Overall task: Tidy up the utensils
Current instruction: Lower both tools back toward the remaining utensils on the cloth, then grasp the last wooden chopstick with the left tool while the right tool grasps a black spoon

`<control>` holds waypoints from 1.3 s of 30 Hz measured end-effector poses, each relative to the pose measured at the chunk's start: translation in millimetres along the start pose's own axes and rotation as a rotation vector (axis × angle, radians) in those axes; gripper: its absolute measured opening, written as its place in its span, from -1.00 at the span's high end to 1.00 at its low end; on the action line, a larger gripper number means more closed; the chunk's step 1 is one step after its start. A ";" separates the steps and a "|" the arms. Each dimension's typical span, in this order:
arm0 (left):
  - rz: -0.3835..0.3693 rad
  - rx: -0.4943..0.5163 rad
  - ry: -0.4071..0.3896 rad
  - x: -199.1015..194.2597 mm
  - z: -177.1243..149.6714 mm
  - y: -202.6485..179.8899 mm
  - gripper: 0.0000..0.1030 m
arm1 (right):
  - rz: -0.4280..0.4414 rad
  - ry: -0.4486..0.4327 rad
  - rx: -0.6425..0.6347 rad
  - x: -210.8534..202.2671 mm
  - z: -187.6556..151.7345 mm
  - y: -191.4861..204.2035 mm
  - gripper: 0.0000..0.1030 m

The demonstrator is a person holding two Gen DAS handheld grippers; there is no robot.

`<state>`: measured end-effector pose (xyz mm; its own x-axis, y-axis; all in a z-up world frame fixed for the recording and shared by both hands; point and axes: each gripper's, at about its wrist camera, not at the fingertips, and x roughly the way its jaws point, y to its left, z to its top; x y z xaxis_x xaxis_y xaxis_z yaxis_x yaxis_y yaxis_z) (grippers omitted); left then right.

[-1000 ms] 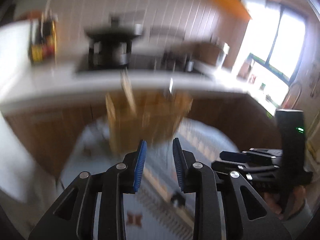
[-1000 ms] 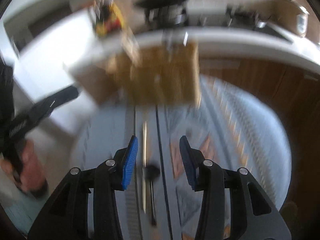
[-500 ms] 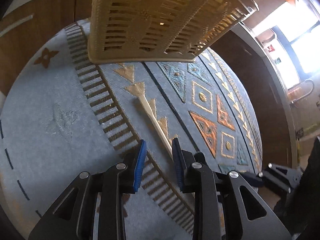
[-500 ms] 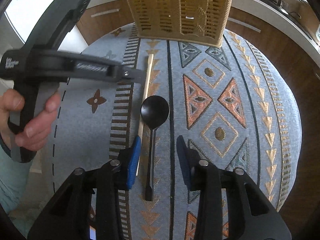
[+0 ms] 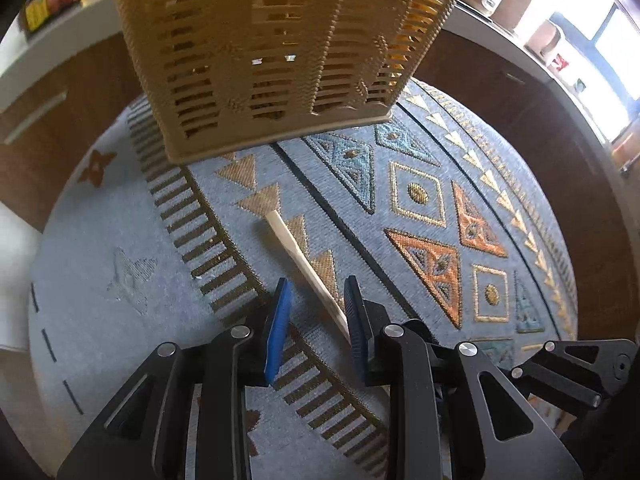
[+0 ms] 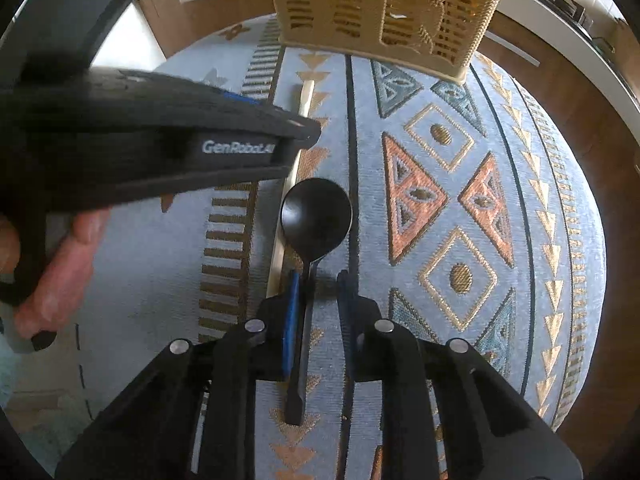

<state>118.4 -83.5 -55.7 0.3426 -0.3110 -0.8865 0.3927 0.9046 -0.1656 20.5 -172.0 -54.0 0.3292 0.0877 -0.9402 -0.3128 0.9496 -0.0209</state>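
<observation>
Spoon (image 6: 316, 220) lies flat on the patterned cloth (image 6: 460, 208), bowl toward the basket (image 6: 384, 12), handle running back between the right gripper (image 6: 318, 280) pads. Jaws are closing on the handle. The blue left pad looks touching or nearly so; the right one shows a clear gap. Not gripped yet. Straddling the neck just below the bowl makes sense: thin, straight section, and the spoon should hang bowl-up or bowl-down cleanly for dropping into the basket.

Chopstick (image 5: 308, 272) lies just beside the spoon, roughly parallel. Left gripper (image 5: 316, 284) has it between its pads, gap on both sides, so it sits released around the stick, nothing clamped. Stick crosses the jaw line at an angle, so closing may roll or twist it before it seats.

Basket stands upright at the far end of the cloth, well apart from both utensils: likely the drop target.

Hard to see:
- Chopstick's near end hidden behind the left gripper's right finger; its middle is blocked in the right wrist view by the left gripper body (image 6: 160, 136).
- Basket top cut off in both views; contents and compartments unreadable through the slats.
- One stick or a pair: cannot tell.
</observation>
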 end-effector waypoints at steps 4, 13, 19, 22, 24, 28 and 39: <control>-0.008 0.000 -0.010 0.8 0.7 -0.2 0.39 | -0.027 -0.003 -0.004 -3.3 -5.9 6.6 0.87; 0.126 0.128 -0.048 6.3 -9.6 -29.4 0.39 | 0.011 -0.046 0.144 -9.4 -20.4 -27.2 0.89; 0.186 0.190 -0.085 3.3 -24.5 -42.4 0.83 | 0.021 -0.061 0.159 -9.8 -20.4 -30.2 0.89; 0.191 0.207 -0.112 -1.6 -33.8 -41.6 0.90 | -0.002 -0.064 0.154 -12.2 -24.3 -31.6 0.90; 0.153 0.190 -0.112 -9.6 -41.6 -31.4 0.93 | 0.006 -0.076 0.168 -15.1 -25.1 -37.0 0.90; 0.086 0.136 -0.108 -31.0 -58.9 -3.8 0.93 | -0.016 -0.116 0.204 -21.2 -23.3 -50.2 0.90; 0.032 0.086 -0.048 -33.0 -66.9 35.1 0.86 | -0.033 -0.089 0.252 -6.0 -13.9 -65.1 0.88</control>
<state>63.7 -22.0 -61.2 0.3959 -0.2978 -0.8687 0.4520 0.8866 -0.0980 26.5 -238.6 -51.7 0.4164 0.0710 -0.9064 -0.0727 0.9964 0.0446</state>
